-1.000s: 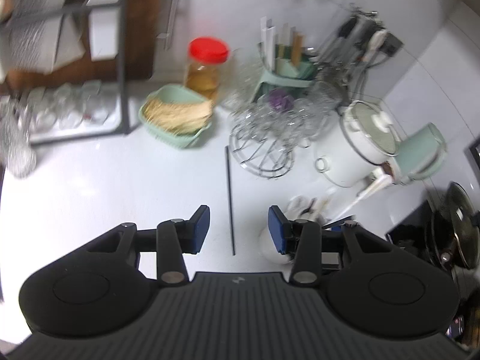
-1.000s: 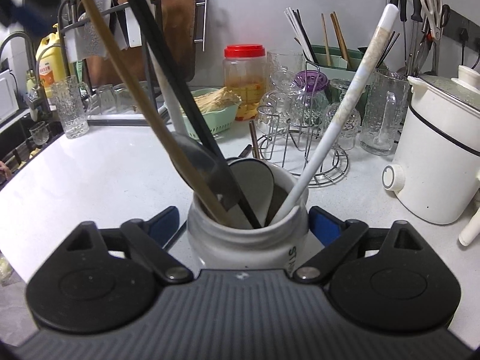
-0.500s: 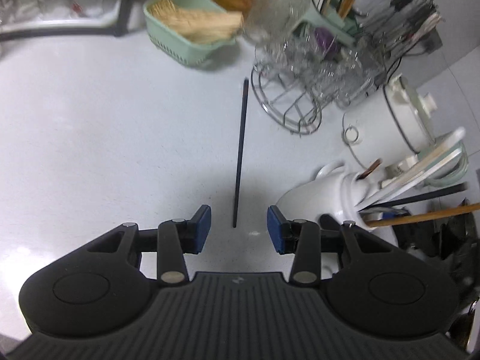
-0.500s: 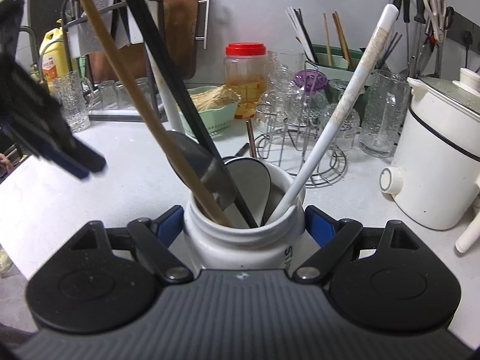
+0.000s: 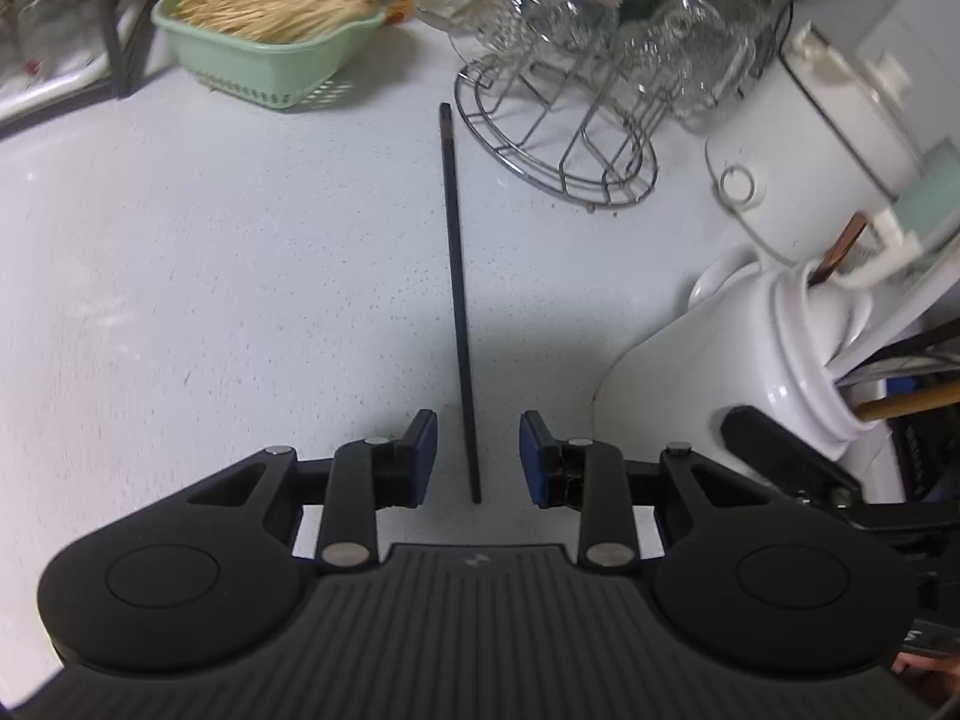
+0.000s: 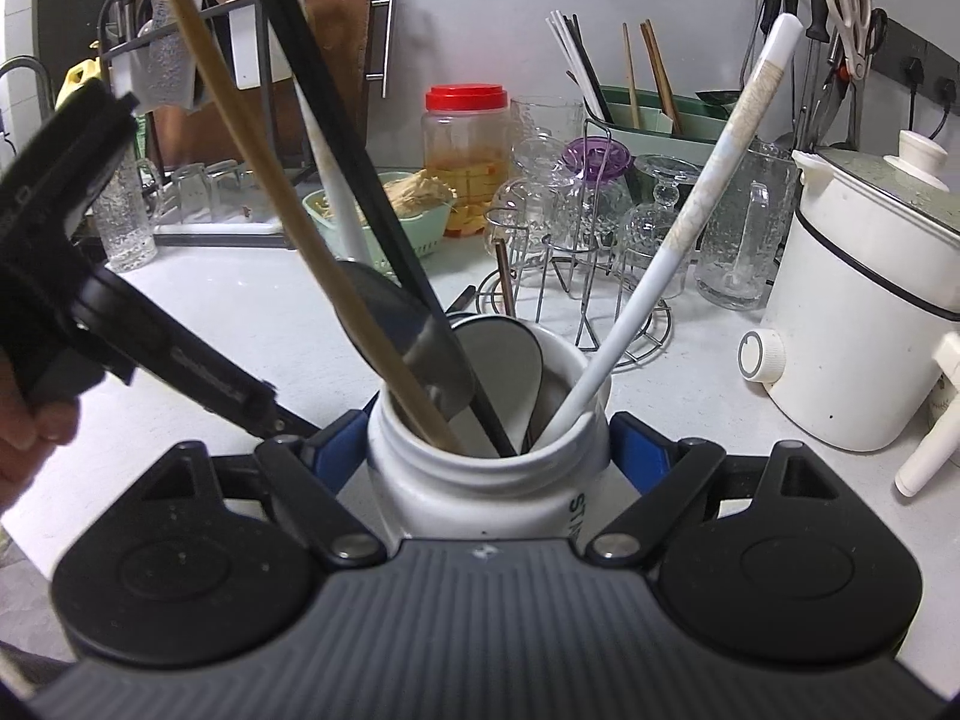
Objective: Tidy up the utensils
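Item: black chopstick (image 5: 459,312), flat on counter (image 5: 210,276), just left of white utensil crock (image 5: 720,372).
Left gripper (image 5: 478,459): jaws closing, astride chopstick's near end, pads not touching.
Right gripper (image 6: 489,450): clamped on crock.
Risk: thin stick rolls or pivots under end grip; tip snags wire rack (image 5: 558,144) beyond crock.

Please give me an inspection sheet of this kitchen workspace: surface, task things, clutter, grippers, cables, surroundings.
Surface: white speckled counter, dry.
Job's things: black chopstick lying flat; white utensil jar holding several long utensils.
Clutter: green basket of sticks, wire glass rack, white cooker, red-lidded jar.
Grippers: left gripper closing, chopstick between its fingers, untouched; right gripper clamped on the utensil jar.
Cables: one wall plug lead.
Surroundings: hanging scissors, cutting board.
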Action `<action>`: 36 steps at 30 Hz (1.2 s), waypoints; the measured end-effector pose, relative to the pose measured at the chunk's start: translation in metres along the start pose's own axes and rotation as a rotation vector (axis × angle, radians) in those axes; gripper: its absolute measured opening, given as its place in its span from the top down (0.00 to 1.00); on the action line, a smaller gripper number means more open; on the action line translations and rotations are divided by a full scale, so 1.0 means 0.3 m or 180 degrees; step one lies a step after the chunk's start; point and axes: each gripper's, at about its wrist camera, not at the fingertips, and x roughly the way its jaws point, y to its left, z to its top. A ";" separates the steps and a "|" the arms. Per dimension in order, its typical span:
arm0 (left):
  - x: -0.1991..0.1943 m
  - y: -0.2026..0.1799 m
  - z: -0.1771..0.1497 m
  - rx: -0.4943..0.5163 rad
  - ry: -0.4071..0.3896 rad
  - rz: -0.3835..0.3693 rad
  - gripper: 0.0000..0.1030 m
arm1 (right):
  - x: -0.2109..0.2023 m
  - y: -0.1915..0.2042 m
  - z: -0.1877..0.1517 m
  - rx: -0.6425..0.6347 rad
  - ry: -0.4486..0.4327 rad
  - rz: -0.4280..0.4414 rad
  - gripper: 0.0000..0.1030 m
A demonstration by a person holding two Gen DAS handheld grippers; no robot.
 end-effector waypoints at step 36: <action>-0.045 -0.027 -0.186 0.0042 0.0091 0.0549 1.00 | 0.016 0.014 0.004 -0.0215 -0.0007 0.0010 0.13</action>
